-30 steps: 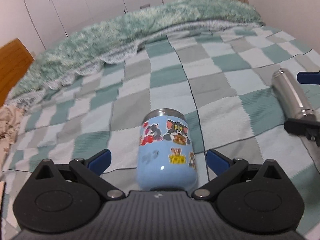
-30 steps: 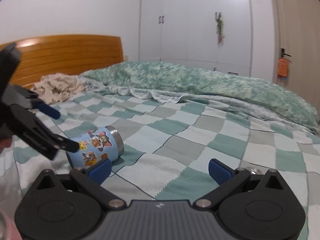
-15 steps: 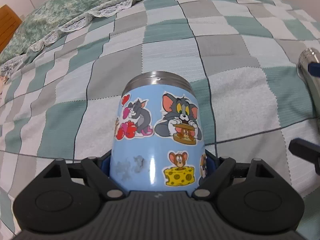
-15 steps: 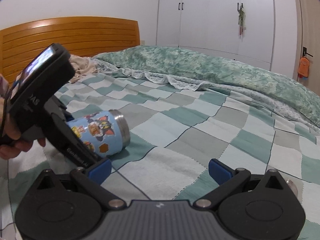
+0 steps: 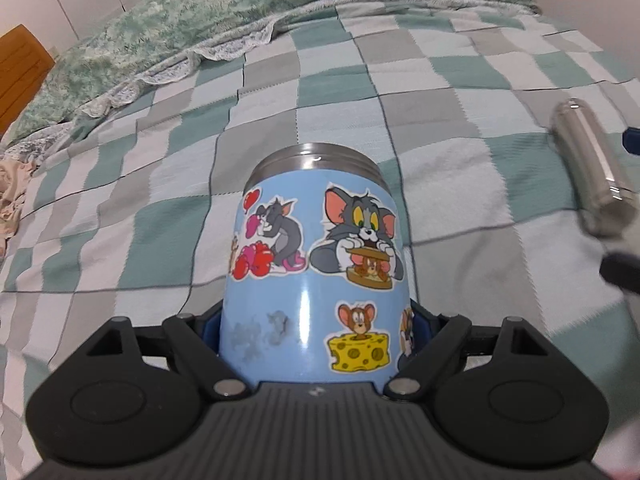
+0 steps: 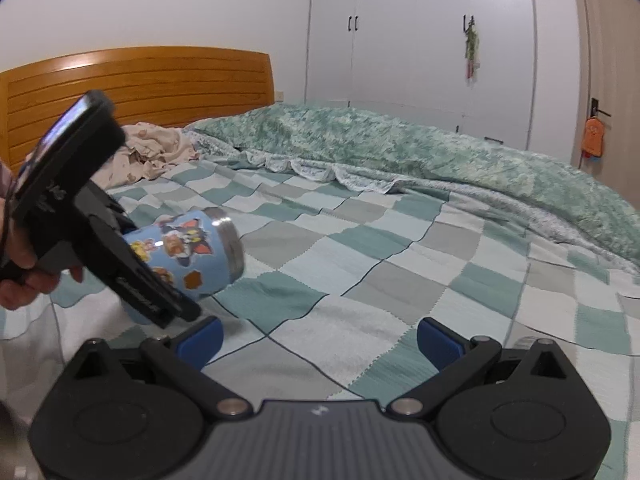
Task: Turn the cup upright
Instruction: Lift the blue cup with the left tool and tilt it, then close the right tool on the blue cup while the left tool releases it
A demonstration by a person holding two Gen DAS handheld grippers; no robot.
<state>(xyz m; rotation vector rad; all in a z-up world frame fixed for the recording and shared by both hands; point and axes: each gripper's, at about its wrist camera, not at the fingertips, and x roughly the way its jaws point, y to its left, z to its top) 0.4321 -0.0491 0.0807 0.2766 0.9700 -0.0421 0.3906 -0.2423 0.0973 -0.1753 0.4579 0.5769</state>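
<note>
A light blue cup [image 5: 316, 280] with cartoon cat and mouse stickers and a steel rim lies on its side, rim pointing away from me. My left gripper [image 5: 316, 332] is shut on its lower body, blue pads pressed on both sides. In the right wrist view the cup [image 6: 188, 252] is held off the checked bedspread, rim tilted up to the right, in the left gripper [image 6: 120, 264]. My right gripper [image 6: 318, 340] is open and empty, low over the bedspread to the right of the cup.
A steel flask [image 5: 592, 172] lies on the checked bedspread [image 5: 460, 120] at the right. A rumpled green quilt [image 6: 440, 156] runs along the far side. A wooden headboard [image 6: 140, 84] and a crumpled cloth [image 6: 152, 156] are at the left. White wardrobes [image 6: 420, 40] stand behind.
My left gripper closed on the cup and lifted it off the bedspread, tilting its rim upward. The right gripper stayed open and shifted only slightly.
</note>
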